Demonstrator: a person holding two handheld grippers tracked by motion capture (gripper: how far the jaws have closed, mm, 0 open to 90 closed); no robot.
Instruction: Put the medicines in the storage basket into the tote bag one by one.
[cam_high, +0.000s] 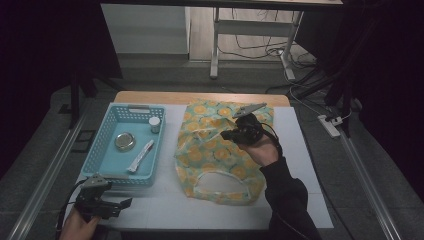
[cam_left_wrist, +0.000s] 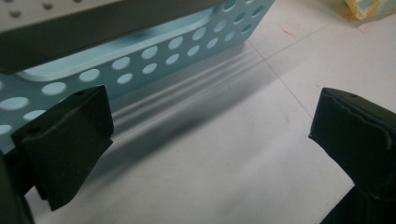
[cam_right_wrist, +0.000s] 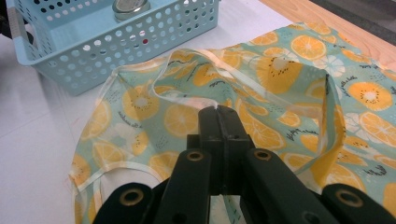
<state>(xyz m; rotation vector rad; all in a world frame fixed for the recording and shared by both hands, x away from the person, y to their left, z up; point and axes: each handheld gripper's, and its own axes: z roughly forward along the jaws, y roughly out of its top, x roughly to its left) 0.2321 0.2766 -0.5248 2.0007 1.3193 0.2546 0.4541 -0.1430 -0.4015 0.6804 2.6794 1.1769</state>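
The right claw (cam_right_wrist: 218, 112) is seen in its own view with jaws pressed together above a raised fold of the orange-print cloth (cam_right_wrist: 280, 93); whether fabric is pinched cannot be made out. From the high view, the cloth is spread mid-worktop (cam_high: 165, 210), with the blue basket (cam_high: 107, 150) at nine o'clock from it. The left claw (cam_left_wrist: 210, 135) is shown gaping, nothing held, just beside the basket's wall. The basket's contents are cut off there.

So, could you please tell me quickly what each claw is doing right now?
Left claw: open, holding nothing, beside the blue basket.
Right claw: shut, over the fruit-print bag; a grip on it cannot be told.
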